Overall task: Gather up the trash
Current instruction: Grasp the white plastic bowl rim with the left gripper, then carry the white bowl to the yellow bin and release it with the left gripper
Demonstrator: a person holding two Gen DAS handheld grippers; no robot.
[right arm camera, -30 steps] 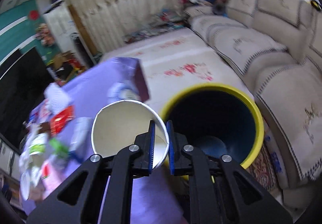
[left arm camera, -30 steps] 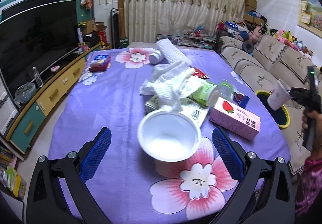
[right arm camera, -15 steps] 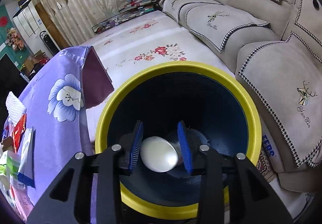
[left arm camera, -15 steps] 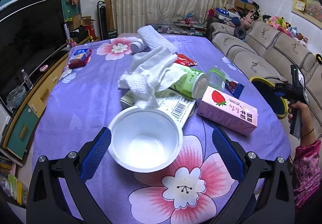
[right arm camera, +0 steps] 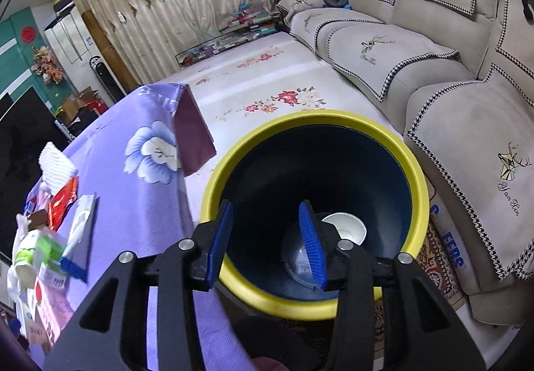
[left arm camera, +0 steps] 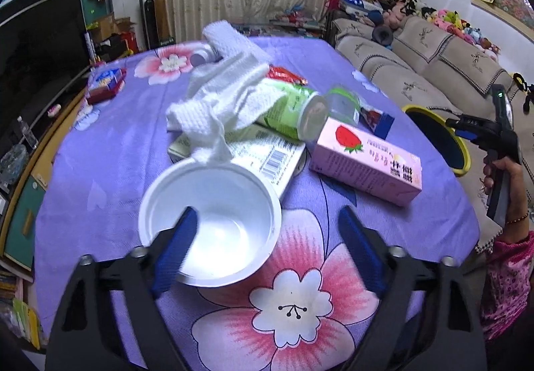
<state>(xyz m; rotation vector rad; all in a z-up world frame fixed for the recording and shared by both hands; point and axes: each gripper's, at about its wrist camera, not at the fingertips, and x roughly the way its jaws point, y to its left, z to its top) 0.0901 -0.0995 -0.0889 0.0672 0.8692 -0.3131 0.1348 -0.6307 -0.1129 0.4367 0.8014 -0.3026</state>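
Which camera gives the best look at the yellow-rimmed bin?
The right wrist view: it looks straight down into the bin, showing its whole yellow rim, dark inside and a white cup at the bottom. The left wrist view catches only part of its rim beyond the table's edge.

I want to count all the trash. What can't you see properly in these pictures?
- Flat box, left wrist view: mostly hidden under the tissue and bowl.
- Bin bottom, right wrist view: partly hidden by the right gripper, whose jaws are opening; only part of the cup shows.
- Table-edge trash, right wrist view: blurred, cut off by the left edge.
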